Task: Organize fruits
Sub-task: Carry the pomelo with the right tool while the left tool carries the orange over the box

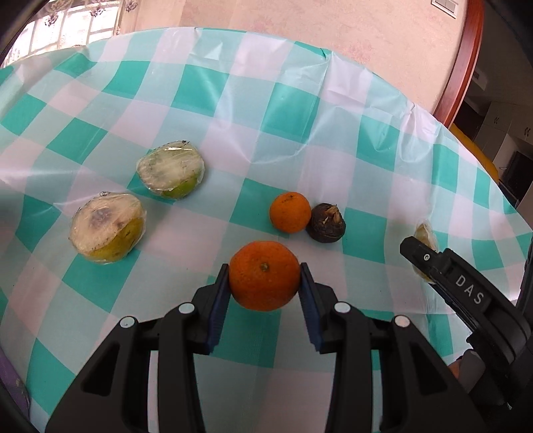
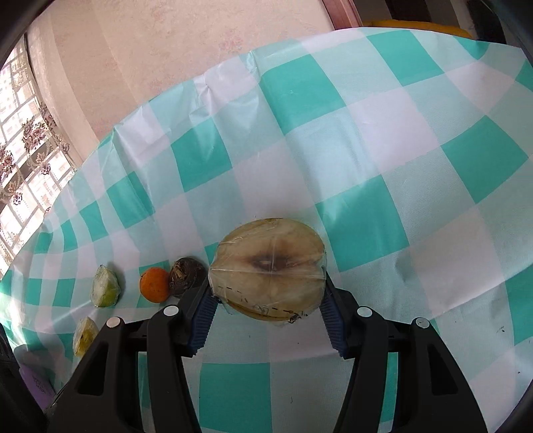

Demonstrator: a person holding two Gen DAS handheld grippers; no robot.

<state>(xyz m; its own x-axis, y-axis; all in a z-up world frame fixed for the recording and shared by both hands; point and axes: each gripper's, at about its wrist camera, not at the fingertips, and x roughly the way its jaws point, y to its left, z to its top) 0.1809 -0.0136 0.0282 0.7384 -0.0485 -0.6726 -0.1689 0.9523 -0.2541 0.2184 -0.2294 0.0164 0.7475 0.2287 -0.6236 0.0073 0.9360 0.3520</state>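
A round orange mandarin with a small stem scar sits clamped between the blue-padded fingers of the left gripper, both pads pressing its sides; it appears lifted just clear of the teal-and-white checked plastic cloth covering the desk. The left gripper slopes downward toward the desk, its black arms spreading back to the lower edge of the view. In the right wrist view, a pale browned half fruit wrapped in clear film, cut face up with a dark core, is pinched at its two sides by the fingers of the right gripper, which also slopes down over the desk; whether this half fruit rests on the cloth or hangs above it cannot be told. Beyond the held mandarin lie a smaller round orange fruit and, touching it on the right, a dark brown wrinkled round fruit. Well apart to the left lie two more film-wrapped half fruits: a greenish-white one farther off and a yellowish one with a browned face nearer. The right gripper, lettered "DAS", shows at the right edge of the left wrist view. A pink wall and a lace-curtained window stand behind the desk.
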